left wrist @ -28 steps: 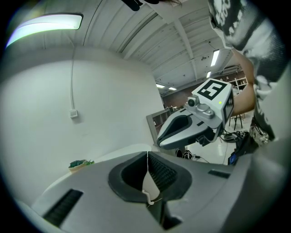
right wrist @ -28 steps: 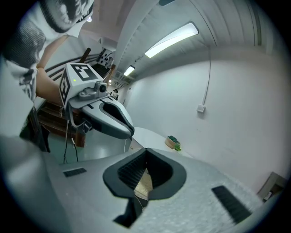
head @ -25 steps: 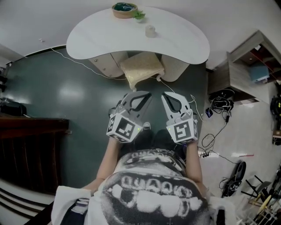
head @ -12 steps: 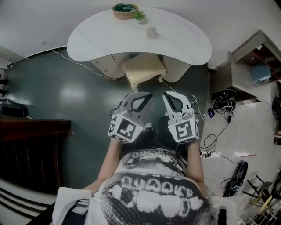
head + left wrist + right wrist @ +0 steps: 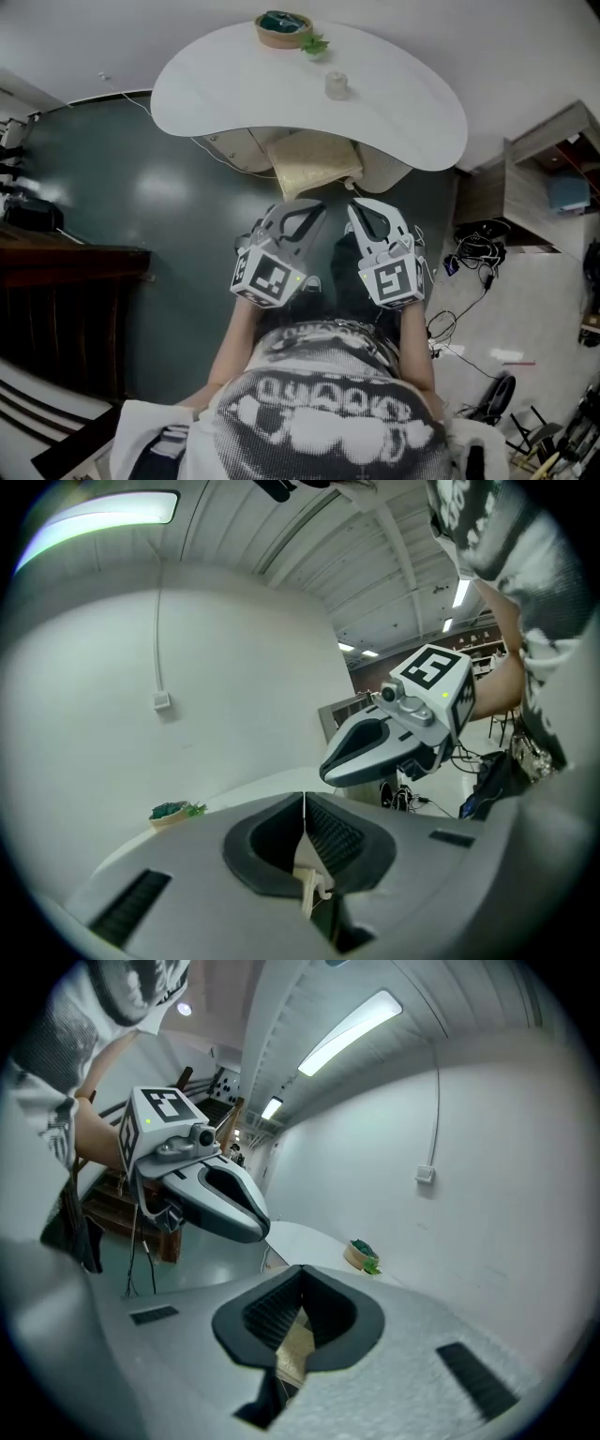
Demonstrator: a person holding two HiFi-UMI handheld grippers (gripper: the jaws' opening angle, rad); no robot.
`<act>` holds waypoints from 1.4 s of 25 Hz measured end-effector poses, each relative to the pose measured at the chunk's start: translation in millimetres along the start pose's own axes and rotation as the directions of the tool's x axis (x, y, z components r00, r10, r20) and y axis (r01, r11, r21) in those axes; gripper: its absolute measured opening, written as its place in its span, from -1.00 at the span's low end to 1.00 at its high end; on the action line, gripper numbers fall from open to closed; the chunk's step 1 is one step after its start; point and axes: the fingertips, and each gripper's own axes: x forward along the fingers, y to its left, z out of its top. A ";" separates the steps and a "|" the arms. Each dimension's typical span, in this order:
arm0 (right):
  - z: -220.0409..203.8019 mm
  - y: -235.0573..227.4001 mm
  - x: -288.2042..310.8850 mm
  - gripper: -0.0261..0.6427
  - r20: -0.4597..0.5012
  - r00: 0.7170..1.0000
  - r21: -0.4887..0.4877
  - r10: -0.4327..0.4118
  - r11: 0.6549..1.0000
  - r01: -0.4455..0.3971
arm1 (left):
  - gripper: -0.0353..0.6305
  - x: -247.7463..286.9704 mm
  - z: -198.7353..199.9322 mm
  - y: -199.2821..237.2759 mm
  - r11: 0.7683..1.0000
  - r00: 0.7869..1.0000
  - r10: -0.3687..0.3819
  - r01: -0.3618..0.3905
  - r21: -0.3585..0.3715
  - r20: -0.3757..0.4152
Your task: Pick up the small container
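- Small pale, translucent cup-like container [image 5: 336, 85]: it stands upright on the white, kidney-shaped tabletop [image 5: 234, 84], towards the far edge and right of the middle. Nothing touches it.
- Just beyond it on the same table we see a round tan bowl with dark green contents [image 5: 285, 28] at the far rim. A small green leafy sprig [image 5: 315, 44] lies beside the bowl, between bowl and container.
- A tan padded cushion [image 5: 312, 161] shows under the near edge of the table, between the table and both grippers.
- Left gripper [image 5: 312, 204]: it is held low in front of the person's body, nose towards the table and well apart from the container. In its own view the jaws meet along a thin line, and we find nothing between them.
- Right gripper [image 5: 360, 203]: it is alongside the left one, close but not touching, and points the same way. Its jaws are pressed together and hold nothing.
- The marker cubes [image 5: 267, 277] ride on the rear of each gripper, near the person's patterned shirt [image 5: 323, 412].
- Dark green glossy floor [image 5: 150, 216] lies beneath the table.
- Dark wooden furniture [image 5: 66, 309] stands at the left.
- Black cables [image 5: 473, 246] are tangled on the paler floor at the right.
- In the gripper views a wall socket [image 5: 161, 701] with a cable running up shows on the white wall behind the table.
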 end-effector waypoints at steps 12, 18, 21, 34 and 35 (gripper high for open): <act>-26.2 -122.6 85.0 -0.91 0.033 0.983 -0.043 0.181 0.983 -0.180 | -0.88 117.9 12.3 89.9 0.987 0.986 0.150 -0.153 -0.041 -0.069; -41.1 -153.7 112.9 -0.91 0.056 0.966 -0.056 0.252 0.967 -0.249 | -0.88 150.1 9.0 115.6 0.973 0.969 0.214 -0.222 -0.056 -0.126; -45.1 -164.1 121.5 -0.91 0.061 0.958 -0.071 0.281 0.958 -0.277 | -0.88 160.2 7.6 125.4 0.963 0.957 0.253 -0.263 -0.061 -0.140; -57.9 -177.9 148.0 -0.91 0.046 0.946 -0.086 0.322 0.944 -0.317 | -0.88 175.9 1.9 145.4 0.957 0.947 0.263 -0.280 -0.071 -0.187; -58.7 -177.7 150.0 -0.91 0.042 0.946 -0.084 0.321 0.945 -0.317 | -0.88 175.5 -0.7 146.2 0.958 0.947 0.259 -0.277 -0.073 -0.191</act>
